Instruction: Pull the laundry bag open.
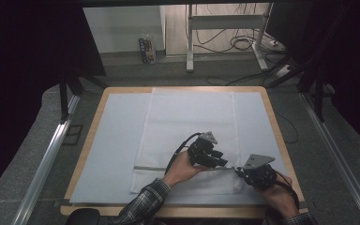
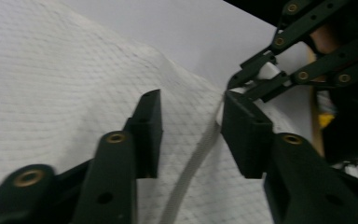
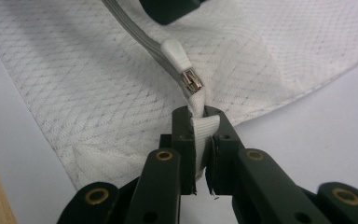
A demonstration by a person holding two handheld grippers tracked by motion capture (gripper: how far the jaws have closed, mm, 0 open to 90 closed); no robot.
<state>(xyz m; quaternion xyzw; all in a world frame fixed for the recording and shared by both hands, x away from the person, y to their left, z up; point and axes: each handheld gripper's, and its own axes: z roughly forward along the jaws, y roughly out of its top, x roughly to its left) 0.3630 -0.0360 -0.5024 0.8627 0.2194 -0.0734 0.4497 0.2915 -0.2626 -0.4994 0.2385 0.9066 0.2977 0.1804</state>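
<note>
In the right gripper view, the right gripper (image 3: 199,140) has its jaws clamped on the end of the zipper tape, just below the white zipper pull (image 3: 179,58). The left gripper view shows the left gripper (image 2: 191,128) with jaws part open, astride the zipper line without pressing it. The high view alone shows the white cover (image 1: 187,131) lying flat on the counter (image 1: 122,91), both grippers at its near right corner.

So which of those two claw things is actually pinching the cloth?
The right gripper: its fingers clamp the white cover's edge by the zipper pull. The left gripper's fingers straddle the zipper strip without pressing it.
</note>
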